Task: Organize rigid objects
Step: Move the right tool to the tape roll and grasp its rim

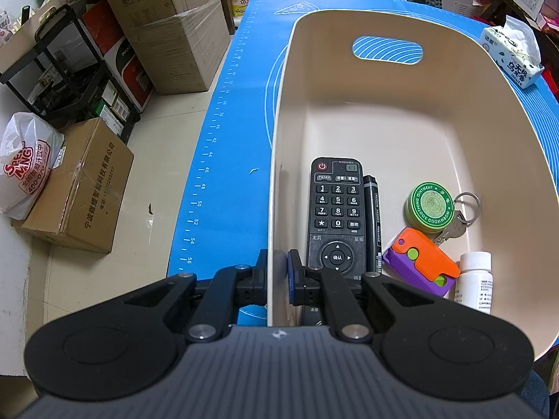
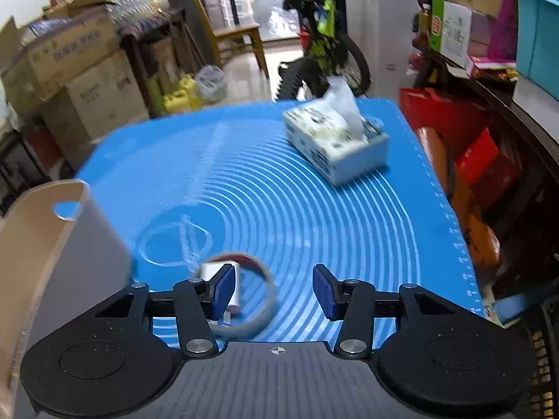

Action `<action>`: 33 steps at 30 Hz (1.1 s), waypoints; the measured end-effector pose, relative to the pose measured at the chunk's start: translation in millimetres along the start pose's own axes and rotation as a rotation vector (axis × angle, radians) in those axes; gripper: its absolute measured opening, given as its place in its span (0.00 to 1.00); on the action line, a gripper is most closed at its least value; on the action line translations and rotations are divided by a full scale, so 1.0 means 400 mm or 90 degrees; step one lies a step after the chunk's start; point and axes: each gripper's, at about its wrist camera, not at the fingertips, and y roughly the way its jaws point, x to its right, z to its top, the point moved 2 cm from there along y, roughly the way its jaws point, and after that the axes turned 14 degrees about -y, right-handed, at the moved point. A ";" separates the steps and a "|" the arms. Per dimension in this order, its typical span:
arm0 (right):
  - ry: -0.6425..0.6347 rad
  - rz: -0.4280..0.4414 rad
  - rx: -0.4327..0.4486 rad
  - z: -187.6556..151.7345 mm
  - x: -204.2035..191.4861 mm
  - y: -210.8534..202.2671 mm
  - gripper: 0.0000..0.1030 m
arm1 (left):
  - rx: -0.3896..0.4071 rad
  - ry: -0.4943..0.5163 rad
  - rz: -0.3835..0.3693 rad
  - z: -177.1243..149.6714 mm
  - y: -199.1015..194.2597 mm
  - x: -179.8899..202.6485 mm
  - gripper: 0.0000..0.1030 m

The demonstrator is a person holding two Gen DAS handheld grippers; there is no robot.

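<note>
A cream plastic bin stands on the blue mat. In it lie a black remote, a black marker, a green ointment tin, a key on a ring, an orange and purple toy and a white bottle. My left gripper is shut on the bin's near left wall. My right gripper is open above the mat, beside a tape ring and a white charger. The bin's corner shows at the left.
A tissue box sits at the mat's far right; it also shows in the left wrist view. Cardboard boxes and a black rack stand on the floor to the left. A bicycle and shelves lie beyond the table.
</note>
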 end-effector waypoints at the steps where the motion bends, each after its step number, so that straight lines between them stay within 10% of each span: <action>1: -0.003 -0.007 -0.006 -0.006 0.002 0.010 0.58 | 0.000 0.000 0.000 0.000 0.000 0.001 0.11; 15: -0.029 -0.030 -0.067 -0.028 -0.036 0.137 0.57 | 0.001 0.001 0.001 -0.003 0.000 0.002 0.11; 20: -0.038 -0.029 -0.077 -0.033 -0.048 0.157 0.46 | 0.001 0.001 0.001 -0.003 0.000 0.002 0.11; 23: -0.045 -0.011 -0.076 -0.026 -0.066 0.159 0.22 | 0.001 0.000 0.002 -0.002 0.000 0.002 0.11; 33: -0.044 -0.026 -0.048 -0.017 -0.080 0.125 0.16 | 0.002 0.002 0.002 -0.002 0.000 0.001 0.11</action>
